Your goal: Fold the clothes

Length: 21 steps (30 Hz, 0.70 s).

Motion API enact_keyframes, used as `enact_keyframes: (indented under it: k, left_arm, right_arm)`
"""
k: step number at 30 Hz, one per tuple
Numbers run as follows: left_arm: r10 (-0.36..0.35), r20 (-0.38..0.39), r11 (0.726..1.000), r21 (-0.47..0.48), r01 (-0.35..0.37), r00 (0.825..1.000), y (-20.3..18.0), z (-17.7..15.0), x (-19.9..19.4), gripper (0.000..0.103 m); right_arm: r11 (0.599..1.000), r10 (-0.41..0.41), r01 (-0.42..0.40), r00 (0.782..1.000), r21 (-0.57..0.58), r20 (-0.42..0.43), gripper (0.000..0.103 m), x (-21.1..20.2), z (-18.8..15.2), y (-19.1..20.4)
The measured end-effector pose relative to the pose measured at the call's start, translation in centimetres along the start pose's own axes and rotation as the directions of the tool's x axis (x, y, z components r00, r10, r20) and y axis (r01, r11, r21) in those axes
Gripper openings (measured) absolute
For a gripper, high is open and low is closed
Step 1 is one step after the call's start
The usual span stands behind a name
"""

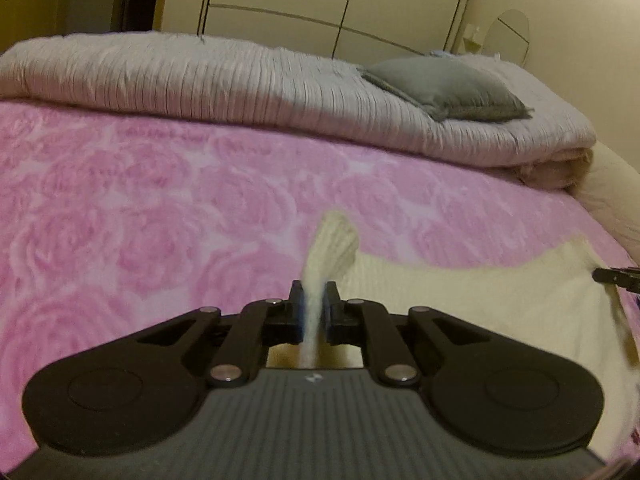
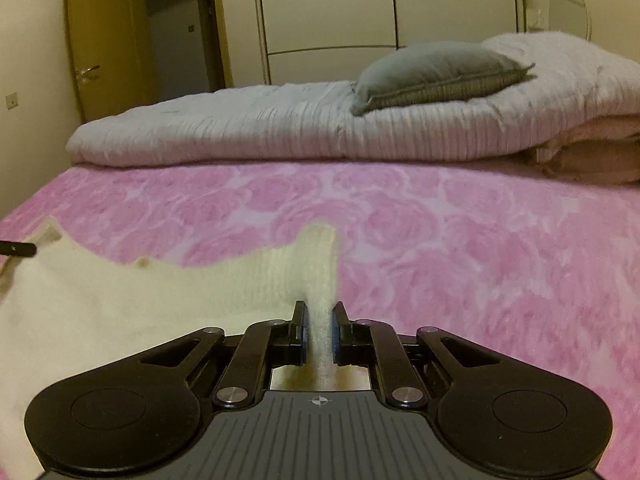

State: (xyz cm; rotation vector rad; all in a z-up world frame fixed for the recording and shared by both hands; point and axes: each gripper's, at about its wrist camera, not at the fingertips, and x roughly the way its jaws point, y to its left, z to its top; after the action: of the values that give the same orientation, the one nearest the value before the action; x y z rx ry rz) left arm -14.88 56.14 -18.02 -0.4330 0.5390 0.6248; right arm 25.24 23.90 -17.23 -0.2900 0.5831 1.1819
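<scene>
pink rose-patterned blanket (image 1: pixel 168 208) covers a bed, with a folded grey ribbed quilt (image 1: pixel 248 92) and a grey pillow (image 1: pixel 444 88) at its far side, before cream wardrobe doors (image 1: pixel 320 0). a cream knitted garment (image 1: pixel 480 300) lies spread on the blanket, close to the cameras. the left gripper (image 1: pixel 315 296) is clamped on one raised edge of the garment, and the right gripper (image 2: pixel 319 316) is clamped on another raised edge. the left view shows the right gripper's dark tip at its right border. only the right view shows an open yellow door (image 2: pixel 104 40) with a handle and a dark hallway beyond.
</scene>
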Motion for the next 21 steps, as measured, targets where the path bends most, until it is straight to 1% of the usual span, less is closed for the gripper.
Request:
enact_keyframes:
  k: [2, 3, 4, 5, 6, 7, 8, 10, 12, 13, 14, 16, 20, 21]
  left_arm:
    - [-0.003, -0.002, 1.000, -0.009, 0.003, 1.000, 0.2, 0.6, 0.9, 0.008]
    - [-0.004, -0.022, 1.000, -0.004, 0.004, 1.000, 0.2, 0.7, 1.8, 0.008]
    - [-0.004, -0.042, 1.000, 0.002, 0.004, 0.999, 0.3, 0.7, 2.6, 0.009]
    - [0.006, -0.083, 1.000, 0.003, -0.005, 0.997, 0.3, 0.3, 3.6, 0.010]
    - [0.015, -0.125, 1.000, 0.005, -0.015, 0.992, 0.3, 0.0, 4.6, 0.010]
    - [0.025, -0.136, 1.000, -0.009, -0.026, 0.990, 0.6, -0.4, 4.5, 0.011]
    - [0.034, -0.147, 0.999, -0.024, -0.038, 0.989, 0.9, -0.8, 4.4, 0.013]
    - [0.051, -0.168, 0.997, -0.053, -0.061, 0.984, 1.6, -1.6, 4.2, 0.021]
    - [0.043, -0.145, 0.991, -0.120, -0.061, 0.988, 2.9, -2.2, 1.6, 0.021]
    - [0.053, -0.135, 0.988, -0.139, -0.072, 0.989, 3.4, -2.6, 0.0, 0.018]
    - [0.063, -0.125, 0.984, -0.158, -0.082, 0.990, 3.9, -3.0, -1.7, 0.018]
    - [0.057, -0.093, 0.980, -0.185, -0.074, 0.994, 4.6, -4.7, -5.8, 0.018]
    - [-0.008, -0.083, 0.965, -0.263, -0.014, 0.997, 4.5, -10.1, -13.8, 0.020]
    - [-0.030, -0.084, 0.957, -0.289, 0.005, 0.996, 4.4, -11.4, -15.0, 0.021]
  right_arm:
    - [1.000, -0.014, 0.014, 1.000, 0.024, -0.022, 0.009, 1.1, 0.4, -0.6]
    - [0.999, -0.020, 0.021, 0.999, 0.037, -0.036, 0.009, 1.6, 0.5, -0.8]
    - [0.998, -0.023, 0.027, 0.997, 0.053, -0.073, 0.010, 2.5, 0.4, -1.2]
    - [0.997, -0.026, 0.034, 0.993, 0.067, -0.111, 0.010, 3.4, 0.1, -1.5]
    - [0.997, -0.028, 0.041, 0.984, 0.069, -0.177, 0.010, 4.5, -0.4, -1.5]
    - [0.996, -0.032, 0.050, 0.970, 0.069, -0.239, 0.013, 5.6, -0.9, -1.4]
    - [0.996, -0.048, 0.067, 0.963, 0.065, -0.263, 0.016, 5.9, -1.3, -1.4]
    - [0.991, -0.054, 0.081, 0.970, 0.108, -0.237, 0.033, 4.7, -1.7, -1.7]
    - [0.975, -0.046, 0.085, 0.981, 0.206, -0.188, 0.038, 1.9, -2.1, -2.6]
    - [0.964, -0.044, 0.084, 0.986, 0.253, -0.163, 0.039, 0.5, -2.3, -3.0]
    - [0.957, -0.036, 0.073, 0.990, 0.281, -0.138, 0.040, -1.1, -2.7, -3.1]
    - [0.949, -0.004, 0.033, 0.996, 0.312, -0.093, 0.040, -4.8, -4.1, -3.0]
    - [0.930, 0.041, -0.010, 0.996, 0.368, -0.077, 0.041, -11.0, -8.6, -1.6]
    - [0.922, 0.049, -0.013, 0.995, 0.386, -0.084, 0.041, -12.1, -9.8, -1.2]
